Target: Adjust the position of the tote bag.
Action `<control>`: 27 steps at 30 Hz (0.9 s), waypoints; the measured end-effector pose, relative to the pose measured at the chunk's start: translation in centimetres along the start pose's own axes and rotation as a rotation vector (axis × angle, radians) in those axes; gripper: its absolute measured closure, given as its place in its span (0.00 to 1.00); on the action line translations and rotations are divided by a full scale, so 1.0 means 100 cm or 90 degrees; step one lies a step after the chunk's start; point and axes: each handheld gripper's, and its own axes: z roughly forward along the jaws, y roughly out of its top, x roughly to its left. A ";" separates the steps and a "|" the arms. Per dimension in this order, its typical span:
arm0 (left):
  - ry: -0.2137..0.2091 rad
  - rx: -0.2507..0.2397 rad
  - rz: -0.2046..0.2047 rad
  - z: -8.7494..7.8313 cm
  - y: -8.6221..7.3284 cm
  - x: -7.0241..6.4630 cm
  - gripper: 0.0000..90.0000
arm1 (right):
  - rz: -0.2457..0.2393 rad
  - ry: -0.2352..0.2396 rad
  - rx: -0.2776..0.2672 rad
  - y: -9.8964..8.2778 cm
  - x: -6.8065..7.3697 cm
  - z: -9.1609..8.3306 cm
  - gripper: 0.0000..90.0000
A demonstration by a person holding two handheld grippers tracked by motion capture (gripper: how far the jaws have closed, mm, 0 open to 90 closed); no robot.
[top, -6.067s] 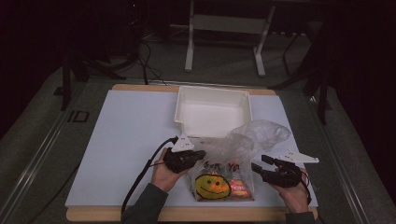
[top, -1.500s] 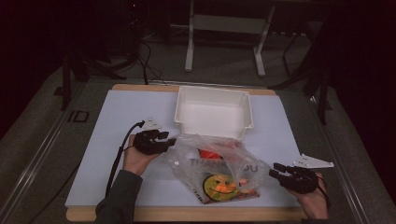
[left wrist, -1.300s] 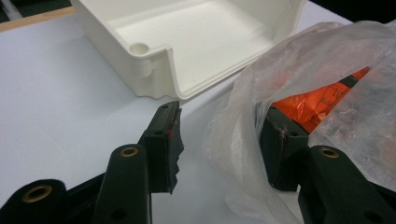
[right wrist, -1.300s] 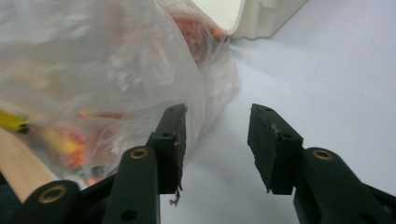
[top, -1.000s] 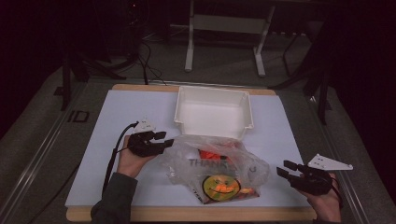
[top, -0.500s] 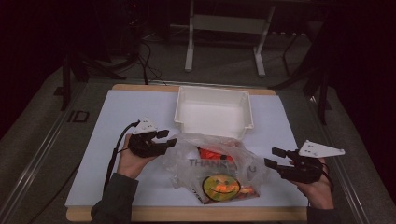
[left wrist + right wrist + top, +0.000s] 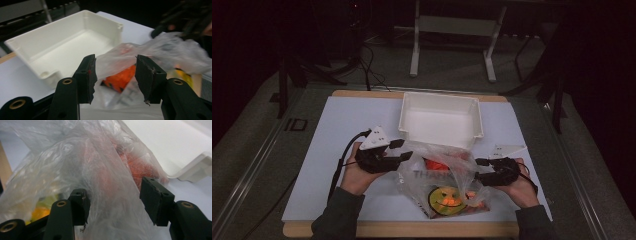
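A: What is going on?
B: Both grippers go for the plastic bag (image 7: 444, 175). The left gripper (image 7: 115, 75) has bag film between its open jaws. The right gripper (image 7: 113, 202) has just closed a bit, jaws still apart around the bag.
A: Next?
B: Pinch each side, I think

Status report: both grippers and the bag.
Left gripper open, bag film between jaws. Right gripper open around bag. White tray just behind, nothing blocking.
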 end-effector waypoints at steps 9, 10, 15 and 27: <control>-0.040 0.130 0.065 0.068 -0.012 -0.043 0.58 | 0.034 -0.007 0.016 0.002 -0.010 0.021 0.62; -0.045 0.144 0.067 0.077 -0.014 -0.045 0.57 | 0.039 -0.008 0.016 0.002 -0.011 0.022 0.64; -0.044 0.186 0.051 0.104 -0.022 -0.046 0.55 | 0.066 -0.017 0.015 -0.001 -0.019 0.026 0.74; -0.048 0.263 0.061 0.114 -0.051 -0.044 0.96 | 0.157 -0.091 0.008 -0.012 -0.048 0.020 0.89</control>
